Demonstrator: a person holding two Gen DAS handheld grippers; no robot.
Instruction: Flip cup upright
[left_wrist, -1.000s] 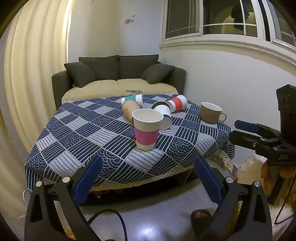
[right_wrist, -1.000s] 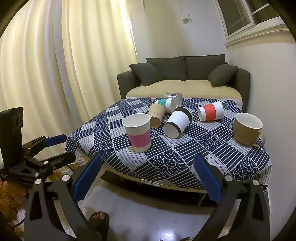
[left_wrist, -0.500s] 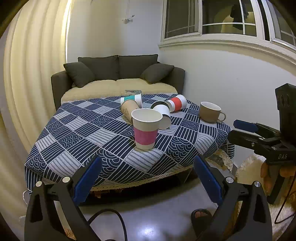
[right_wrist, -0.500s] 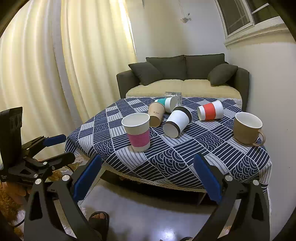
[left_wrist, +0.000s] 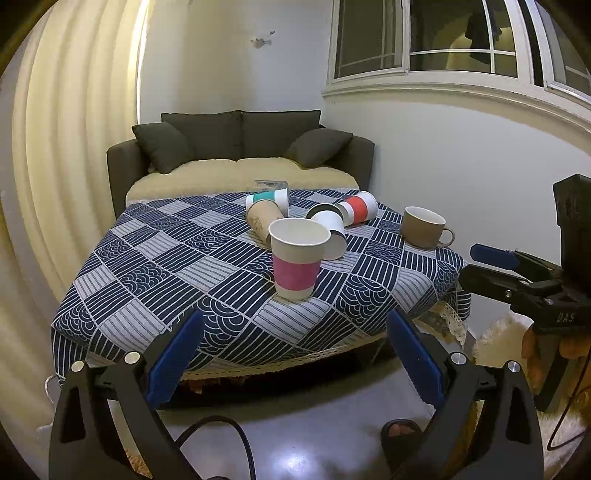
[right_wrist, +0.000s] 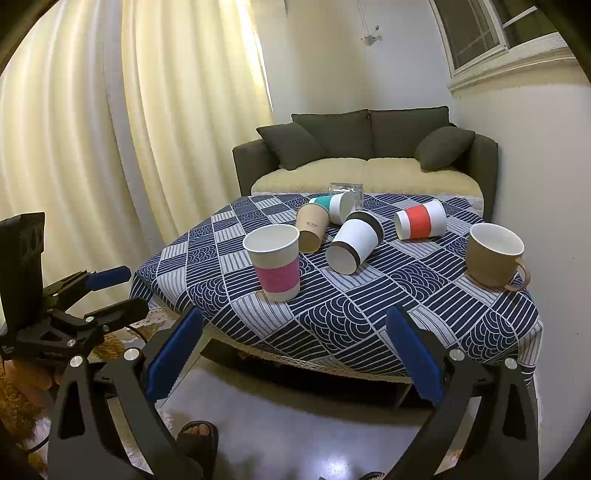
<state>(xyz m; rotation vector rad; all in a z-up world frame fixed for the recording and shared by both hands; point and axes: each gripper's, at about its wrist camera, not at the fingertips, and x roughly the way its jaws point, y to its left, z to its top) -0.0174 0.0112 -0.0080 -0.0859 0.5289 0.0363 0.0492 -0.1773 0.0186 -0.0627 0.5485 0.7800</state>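
Both my grippers hang off the table's (right_wrist: 480, 354) near edge, jaws spread wide and holding nothing: left gripper (left_wrist: 295, 354), right gripper (right_wrist: 291, 350). The pink-banded cup (right_wrist: 275, 266) already stands upright near that edge. 4 paper cups lie on their sides behind it, toward the far edge. The white cup with the black band (right_wrist: 352, 245) is the nearest, its long axis running toward me, open mouth facing me. It lies ahead of my right gripper, which I judge better placed.
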